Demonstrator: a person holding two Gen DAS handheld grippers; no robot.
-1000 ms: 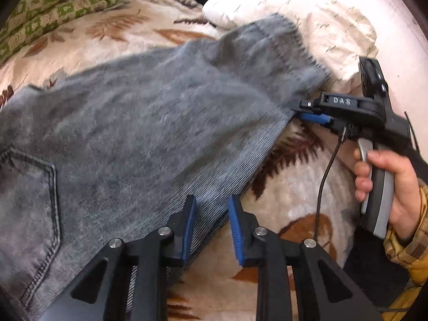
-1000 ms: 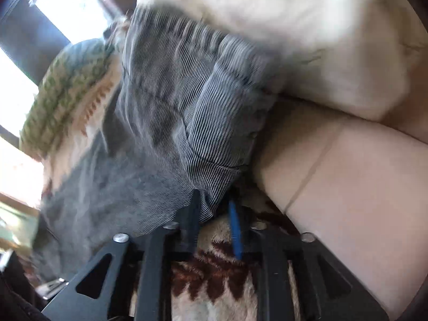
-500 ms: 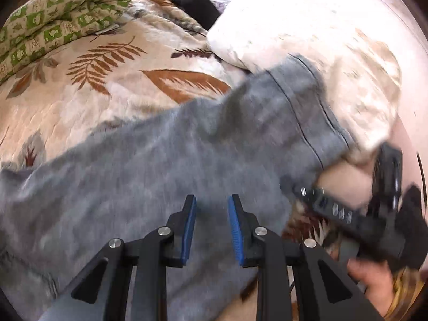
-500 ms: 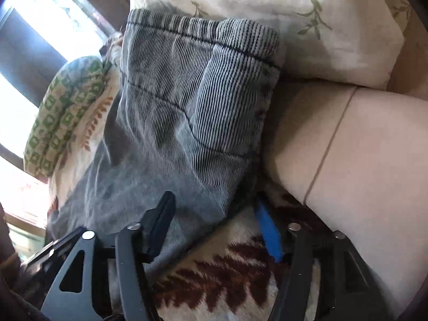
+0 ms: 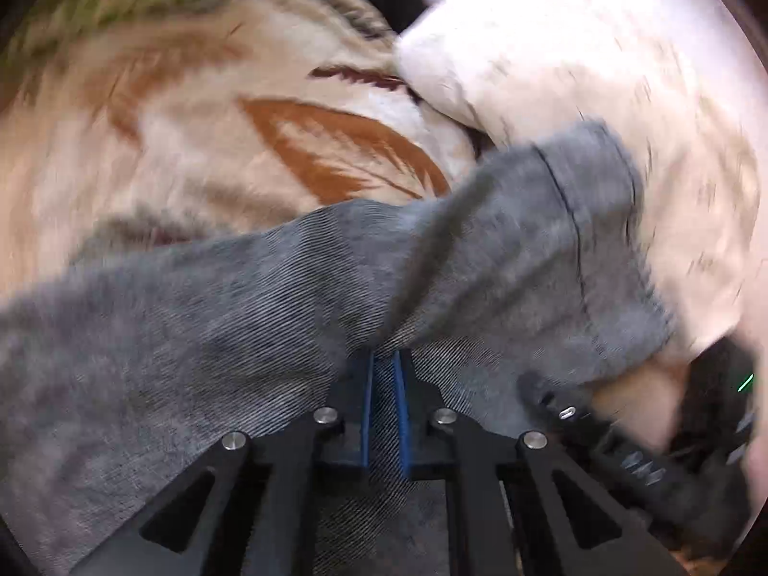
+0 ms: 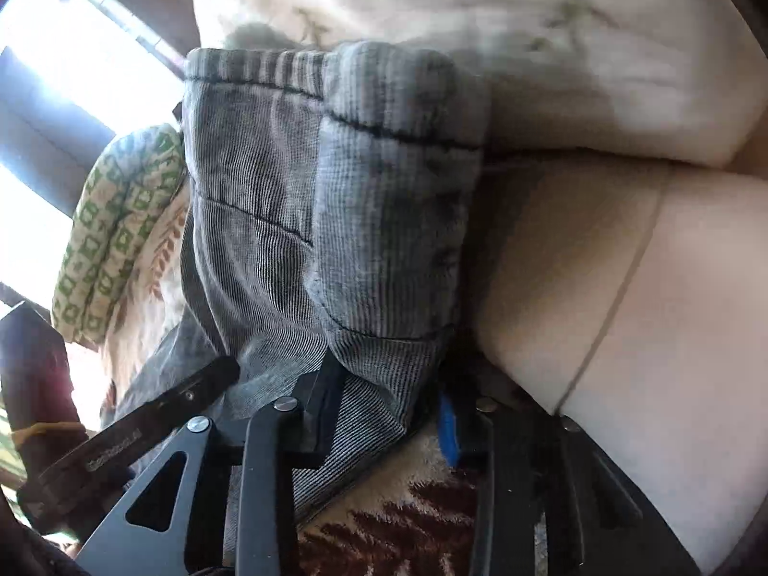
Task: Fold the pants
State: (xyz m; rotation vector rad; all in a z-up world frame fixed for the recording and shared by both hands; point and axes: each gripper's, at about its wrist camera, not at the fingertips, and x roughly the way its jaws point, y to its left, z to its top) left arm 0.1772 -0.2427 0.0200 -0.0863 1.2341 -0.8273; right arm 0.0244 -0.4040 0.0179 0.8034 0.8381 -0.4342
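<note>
Pants (image 5: pixel 269 297) pinched between left gripper (image 5: pixel 382 374) jaws; right's apparently straddle the hem.

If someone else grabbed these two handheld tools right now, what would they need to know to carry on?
Left tool: shut on a pinch of the grey pants, partway along the leg.
Right tool: open, its fingers either side of the leg's edge near the hem, gripping nothing yet.
Pants: spread across the leaf-print blanket, hem end up against the white pillow.
Done: only the left grip; no fold shows.
Left: close the right tool on the fabric, probably carry the leg over, then finish folding.
</note>
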